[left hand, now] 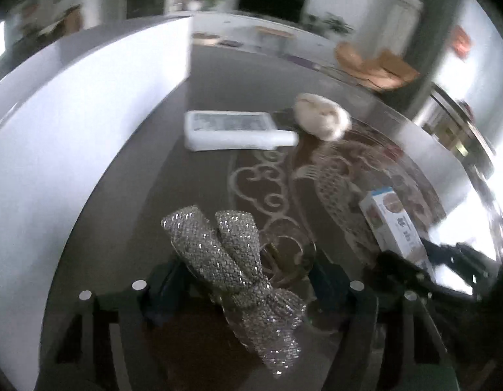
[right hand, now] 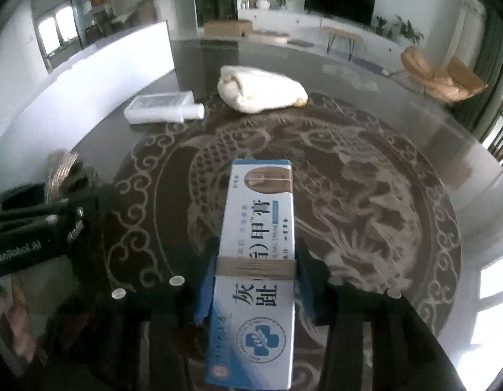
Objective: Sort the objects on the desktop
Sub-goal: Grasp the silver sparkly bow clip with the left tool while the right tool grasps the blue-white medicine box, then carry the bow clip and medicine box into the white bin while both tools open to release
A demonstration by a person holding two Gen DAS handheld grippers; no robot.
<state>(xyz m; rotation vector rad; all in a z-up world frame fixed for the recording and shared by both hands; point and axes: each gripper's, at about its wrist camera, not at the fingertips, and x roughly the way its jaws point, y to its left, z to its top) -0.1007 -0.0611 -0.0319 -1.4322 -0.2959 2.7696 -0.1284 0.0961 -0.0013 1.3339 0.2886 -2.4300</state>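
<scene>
left tongs [left hand: 248, 290]: clamped on glittery bow [left hand: 231, 260] | right tongs [right hand: 251, 280]: gripping nail-cream box [right hand: 256, 260] over worktop [right hand: 447, 150] | tip: lift both level, steady, clear of white bottle [right hand: 160, 108].

The left wrist view is blurred, so the print on the white flat bottle [left hand: 231, 129] at 12 o'clock cannot be read. The sparkling bow [left hand: 231, 267] hides the left jaws, so their grip cannot be told. In the right wrist view the ointment box [right hand: 256, 260] is cut off at 6 o'clock and covers the blue pads [right hand: 205, 288] partly.
</scene>
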